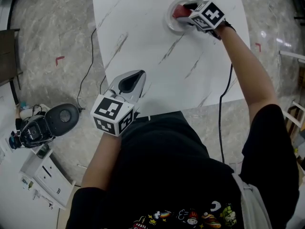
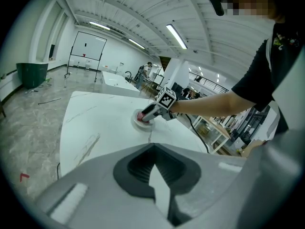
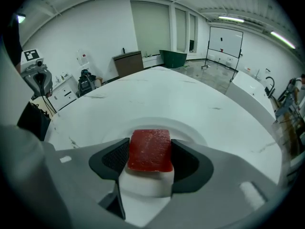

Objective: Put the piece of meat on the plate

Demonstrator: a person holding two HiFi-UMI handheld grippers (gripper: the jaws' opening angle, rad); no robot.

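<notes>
The red slab of meat [image 3: 150, 150] sits between the dark pads of my right gripper [image 3: 150, 160], which is shut on it. It hangs just over the round white plate [image 3: 193, 133] on the white marble table [image 1: 143, 32]. In the head view the meat [image 1: 179, 12] and the right gripper [image 1: 184, 9] are over the plate [image 1: 170, 22] at the table's far side. From the left gripper view the same plate [image 2: 137, 124] and the right gripper [image 2: 145, 118] show far off. My left gripper [image 1: 138, 76] hovers at the table's near edge, shut and holding nothing.
A black cable [image 1: 220, 123] runs down from the right gripper over the table's near right edge. Another cable [image 1: 88, 70] trails on the floor to the left. A black device [image 1: 59, 119] and a white cabinet [image 1: 45, 175] stand on the floor at the lower left.
</notes>
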